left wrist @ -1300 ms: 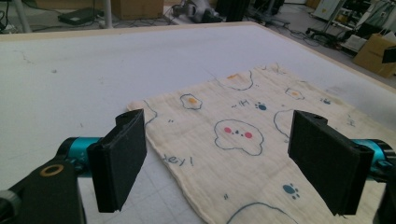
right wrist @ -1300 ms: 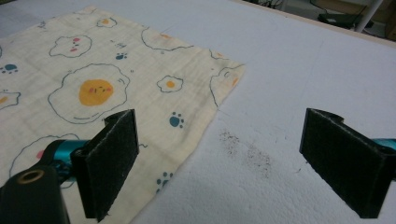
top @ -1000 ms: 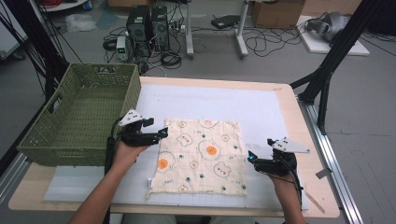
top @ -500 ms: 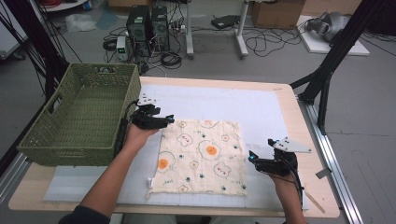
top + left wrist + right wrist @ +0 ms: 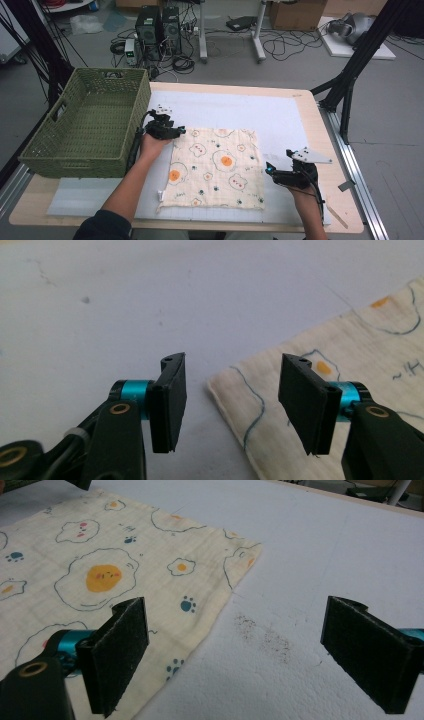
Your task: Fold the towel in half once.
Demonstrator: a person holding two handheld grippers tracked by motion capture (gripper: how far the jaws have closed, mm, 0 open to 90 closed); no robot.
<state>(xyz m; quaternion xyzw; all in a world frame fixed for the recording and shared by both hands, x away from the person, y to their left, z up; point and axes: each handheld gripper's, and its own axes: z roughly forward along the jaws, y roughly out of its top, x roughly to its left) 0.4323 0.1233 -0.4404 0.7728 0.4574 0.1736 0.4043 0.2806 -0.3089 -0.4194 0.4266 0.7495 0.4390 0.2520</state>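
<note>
Since the earlier frames, the left gripper [image 5: 176, 131] has slid from the cloth's [image 5: 216, 167] left edge up to its far-left corner, low over the pad [image 5: 280, 115], and its jaws have just been closing; they stand partly apart with that corner between them, pads not yet pressing it. The right gripper [image 5: 268, 168] has kept its place at the cloth's right edge, jaws wide apart and holding nothing, 1 over the cloth, 1 over bare pad. The cloth lies flat on the pad, right of the basket [image 5: 85, 125]. A small tag at the cloth's near-left corner is too small to read. Both forearms are cut off at the bottom edge. The left hand [image 5: 152, 145] reaches forward beside the basket.
</note>
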